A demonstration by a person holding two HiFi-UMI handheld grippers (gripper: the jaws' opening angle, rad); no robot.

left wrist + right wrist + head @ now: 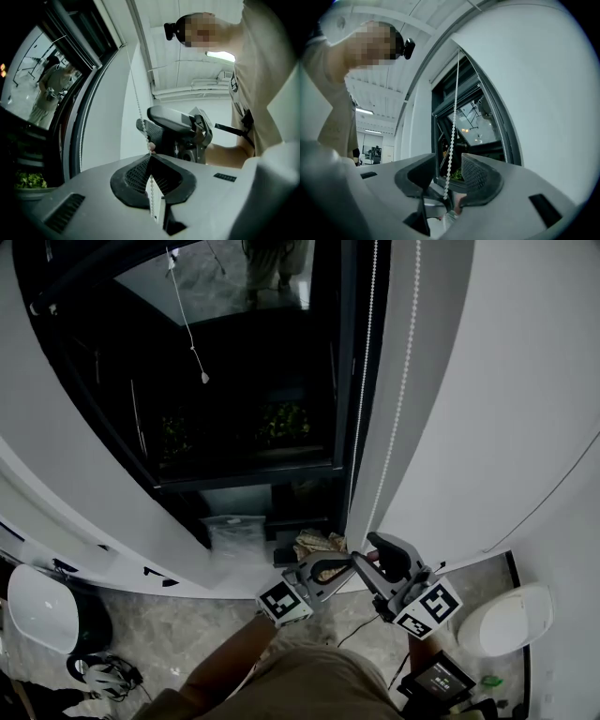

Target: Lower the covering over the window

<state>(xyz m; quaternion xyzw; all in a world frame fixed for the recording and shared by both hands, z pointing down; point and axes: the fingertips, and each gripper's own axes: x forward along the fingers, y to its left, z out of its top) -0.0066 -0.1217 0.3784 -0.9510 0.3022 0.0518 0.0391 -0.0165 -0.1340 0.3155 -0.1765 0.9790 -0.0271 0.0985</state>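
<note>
White bead chain (138, 101): your left gripper (150, 158) pinches it, and your right gripper (449, 160) has its fingers spread around it. Mid-pull, likely; next, close the right higher and draw down.

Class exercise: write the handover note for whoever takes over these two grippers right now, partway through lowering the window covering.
Left gripper: shut on the bead chain.
Right gripper: open; the chain hangs between its jaws, not gripped.
Window: glass bare in the head view, no covering down over it.
Left to do, probably: close the right gripper on the chain, pull, and alternate hands until the glass is covered.
</note>
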